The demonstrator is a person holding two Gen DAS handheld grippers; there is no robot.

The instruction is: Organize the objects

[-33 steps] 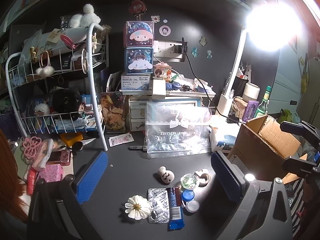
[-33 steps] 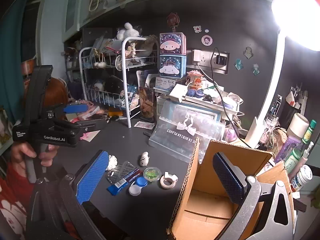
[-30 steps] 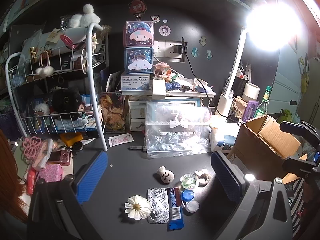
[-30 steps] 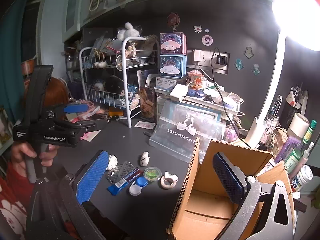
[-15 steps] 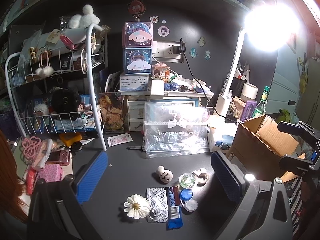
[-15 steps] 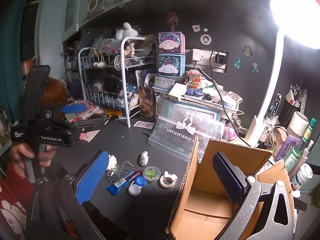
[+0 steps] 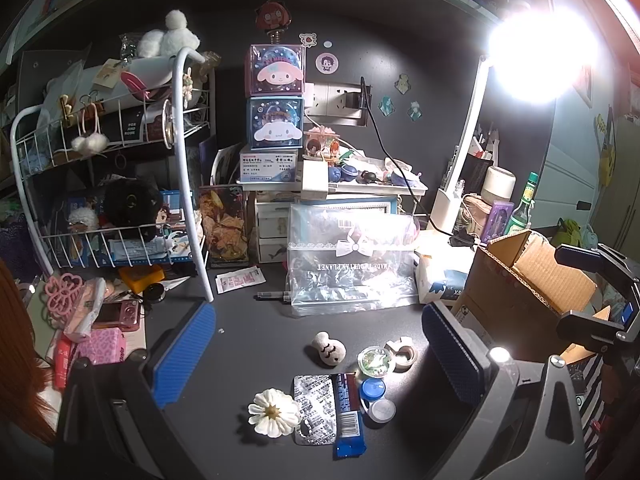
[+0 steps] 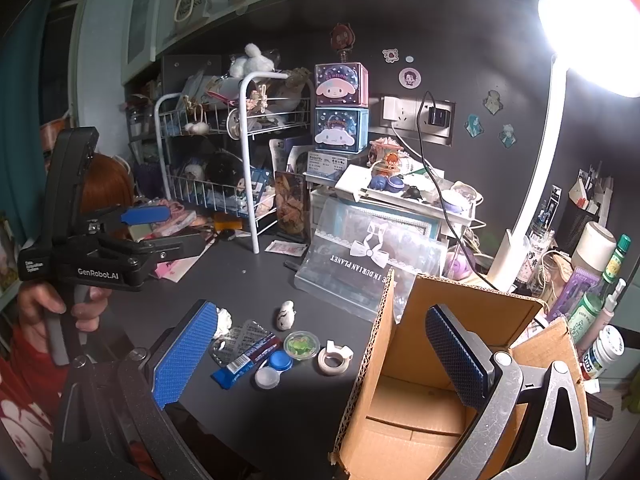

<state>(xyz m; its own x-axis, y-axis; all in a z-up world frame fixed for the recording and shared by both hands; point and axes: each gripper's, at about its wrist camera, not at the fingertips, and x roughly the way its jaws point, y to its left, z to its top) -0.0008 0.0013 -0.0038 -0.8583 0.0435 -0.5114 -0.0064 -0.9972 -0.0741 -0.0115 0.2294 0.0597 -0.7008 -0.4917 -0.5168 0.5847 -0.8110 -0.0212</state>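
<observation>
Dark table [image 7: 248, 344] under a bright desk lamp, crowded with clutter.
Both the left hand-held gripper [image 7: 316, 350] and the right hand-held gripper [image 8: 320, 354] hang open and empty; a white flower [image 7: 273, 412], blister pack [image 7: 314, 408] and blue wrapper [image 7: 348, 414] lie beside the cardboard box [image 8: 460, 364].
</observation>
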